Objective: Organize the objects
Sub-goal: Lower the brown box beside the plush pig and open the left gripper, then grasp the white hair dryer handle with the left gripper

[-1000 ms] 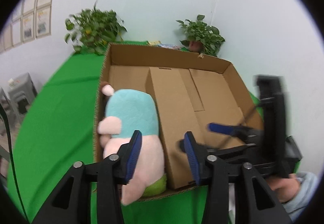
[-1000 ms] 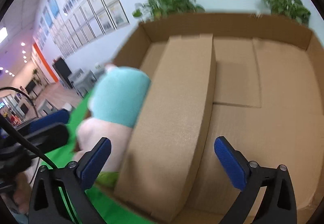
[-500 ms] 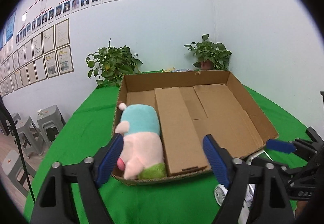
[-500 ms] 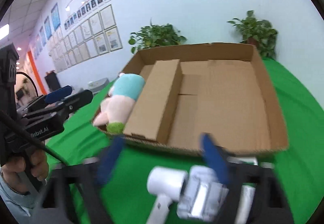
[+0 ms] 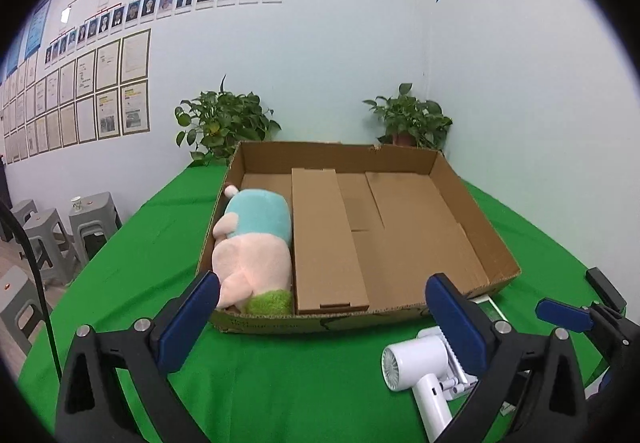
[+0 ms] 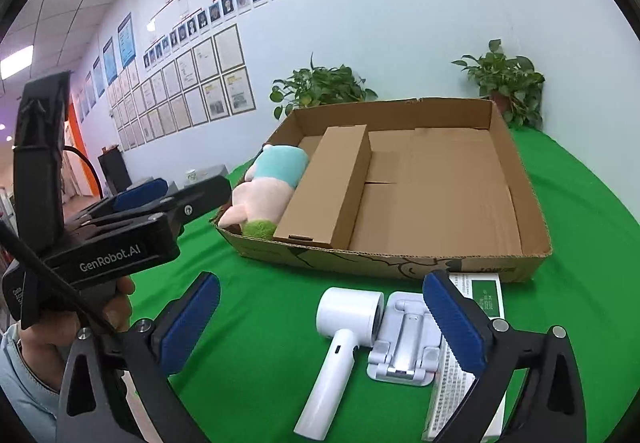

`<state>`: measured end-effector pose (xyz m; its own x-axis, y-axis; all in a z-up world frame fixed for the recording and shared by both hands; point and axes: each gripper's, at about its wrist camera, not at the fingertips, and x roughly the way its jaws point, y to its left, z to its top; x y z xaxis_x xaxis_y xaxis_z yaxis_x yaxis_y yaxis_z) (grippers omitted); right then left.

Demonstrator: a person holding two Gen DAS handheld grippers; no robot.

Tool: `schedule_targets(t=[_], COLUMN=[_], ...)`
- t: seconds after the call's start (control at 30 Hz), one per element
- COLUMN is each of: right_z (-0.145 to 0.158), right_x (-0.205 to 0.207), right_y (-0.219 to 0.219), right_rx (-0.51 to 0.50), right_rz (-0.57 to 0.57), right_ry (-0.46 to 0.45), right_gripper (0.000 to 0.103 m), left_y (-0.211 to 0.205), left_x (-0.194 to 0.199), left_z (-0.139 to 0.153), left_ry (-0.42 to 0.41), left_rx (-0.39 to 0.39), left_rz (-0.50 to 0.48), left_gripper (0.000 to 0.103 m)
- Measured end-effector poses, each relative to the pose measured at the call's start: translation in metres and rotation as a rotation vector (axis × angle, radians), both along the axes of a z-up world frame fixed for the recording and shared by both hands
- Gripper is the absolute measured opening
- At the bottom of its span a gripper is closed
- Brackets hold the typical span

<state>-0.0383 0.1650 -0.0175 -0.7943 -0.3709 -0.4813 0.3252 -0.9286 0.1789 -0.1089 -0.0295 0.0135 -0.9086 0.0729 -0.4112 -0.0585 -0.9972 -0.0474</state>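
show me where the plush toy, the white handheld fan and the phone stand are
plush toy (image 5: 258,235), left wrist view, its pink middle.
white handheld fan (image 6: 348,313), right wrist view, its round head.
phone stand (image 6: 404,347), right wrist view, its centre plate.

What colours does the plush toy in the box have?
The plush toy is teal, pink and green, clearest in the left wrist view.

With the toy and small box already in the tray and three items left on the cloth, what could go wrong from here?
1. The hair dryer, folding stand and flat packet lie packed together; the open right tongs could nudge or catch a neighbour instead of one item.
2. The dryer's smooth rounded body might slip from the pads.
3. The left tongs sit close by; both reaching together could collide.
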Motion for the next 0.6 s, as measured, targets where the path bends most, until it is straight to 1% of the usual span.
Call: schedule_targets(t=[0.13,0.37,0.5,0.6], right_z=[-0.007,-0.013,-0.019,-0.027], right_x=[0.004,0.010,0.011,0.010], right_y=[0.004,0.003,0.005,0.008], right_rx=[-0.024,0.001,0.007,0.010], right_rz=[-0.012,-0.006,-0.012,-0.015], right_ry=[-0.039,-0.044,-0.055,-0.070], right_gripper=[0.102,0.102,0.102,0.102], left_y=[0.000,-0.001,0.002,0.006], left_x=[0.001,0.002,-0.006,-0.013], left_z=[-0.004,-0.012,-0.022,-0.032], left_ry=[-0.028,-0.071,-0.115,-0.144], left_rx=[0.002,0.047,0.051,0.058], left_rz=[-0.004,-0.005,-0.008,-0.028], left_gripper=[0.103,0.103,0.103,0.103])
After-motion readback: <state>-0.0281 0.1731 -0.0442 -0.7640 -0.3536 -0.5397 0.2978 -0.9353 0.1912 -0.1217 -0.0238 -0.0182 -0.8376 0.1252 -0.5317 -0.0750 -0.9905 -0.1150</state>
